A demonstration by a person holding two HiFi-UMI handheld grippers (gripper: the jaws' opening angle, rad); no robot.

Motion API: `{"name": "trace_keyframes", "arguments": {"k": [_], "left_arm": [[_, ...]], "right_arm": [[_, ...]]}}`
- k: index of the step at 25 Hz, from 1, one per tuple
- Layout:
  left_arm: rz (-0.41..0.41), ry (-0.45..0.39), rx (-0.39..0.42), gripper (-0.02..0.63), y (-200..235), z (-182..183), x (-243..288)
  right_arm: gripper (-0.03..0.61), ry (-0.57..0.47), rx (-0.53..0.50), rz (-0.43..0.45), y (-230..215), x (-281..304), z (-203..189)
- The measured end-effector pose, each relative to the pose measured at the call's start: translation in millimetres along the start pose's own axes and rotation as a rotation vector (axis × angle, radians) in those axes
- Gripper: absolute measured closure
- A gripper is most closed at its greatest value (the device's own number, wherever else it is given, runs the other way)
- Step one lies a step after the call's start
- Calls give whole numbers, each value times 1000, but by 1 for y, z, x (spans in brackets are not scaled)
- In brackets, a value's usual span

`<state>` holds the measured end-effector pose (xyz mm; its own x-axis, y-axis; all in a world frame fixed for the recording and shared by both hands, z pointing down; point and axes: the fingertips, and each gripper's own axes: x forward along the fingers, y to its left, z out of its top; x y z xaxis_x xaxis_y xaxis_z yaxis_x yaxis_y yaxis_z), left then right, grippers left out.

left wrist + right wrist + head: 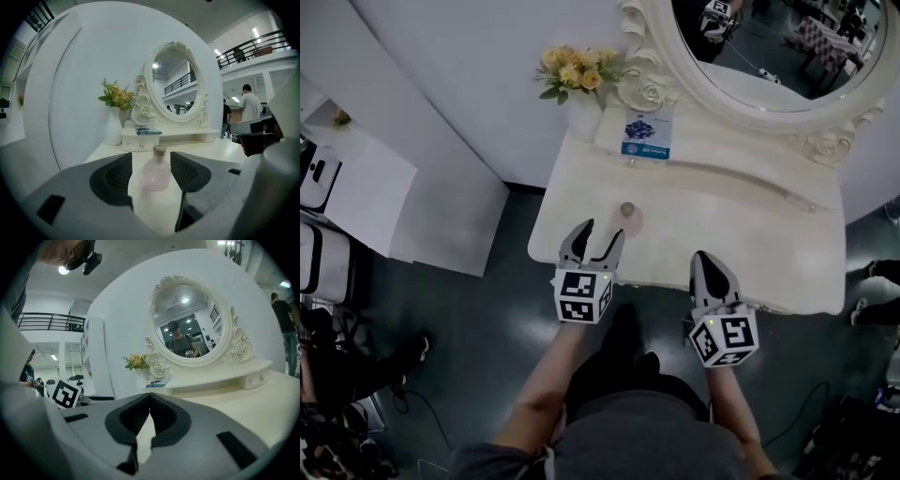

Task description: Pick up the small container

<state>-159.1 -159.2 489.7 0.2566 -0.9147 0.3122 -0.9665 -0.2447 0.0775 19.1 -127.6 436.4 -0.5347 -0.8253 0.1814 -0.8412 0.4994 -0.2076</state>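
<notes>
Seemingly lined up for a grasp: in the head view the left tongs (604, 230) are held spread wide, w/ the small container (627, 214) just past their tips on the side toward the mirror (769, 47). Nothing is gripped yet. The right tongs (705, 258) are kept clenched & empty, further from the mirror, prob. parked out of the way.

In the left gripper view the small container is seen upright, framed by the open jaws, no pad touching it, w/ the mirror straight behind.

In the right gripper view the jaws are seen pressed together on nothing.

The surface (750, 244) is pale cream. Flowers (577, 70) & a blue-labelled pack (646, 136) are set at the mirror's foot. A dark floor (487, 309) is seen, and a lit hall w/ railed balconies beyond.
</notes>
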Motion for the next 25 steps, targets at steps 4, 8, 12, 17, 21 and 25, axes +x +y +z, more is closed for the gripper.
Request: {"name": "trace_keyframes", "arguments": {"k": [4,8,12,17,21,25], "left_arm": [[-62,21,17,370,-3,0,20],[-112,43,26,370,-7,-2,38],[-160,65,40,370,-13,-4,55],[-211,95,61,370,-21,-8,71],[-230,112,74,371,-24,-10,81],[-247,127,90,373,-27,-15,88]], "right_arm": [[575,7,5,-35,-2,10,2],[575,4,13,-68,-6,18,4],[575,-2,21,-104,-14,22,5],[575,-2,37,-154,-24,25,4],[575,2,47,-180,-31,27,4],[575,4,52,-202,-35,28,3]]}}
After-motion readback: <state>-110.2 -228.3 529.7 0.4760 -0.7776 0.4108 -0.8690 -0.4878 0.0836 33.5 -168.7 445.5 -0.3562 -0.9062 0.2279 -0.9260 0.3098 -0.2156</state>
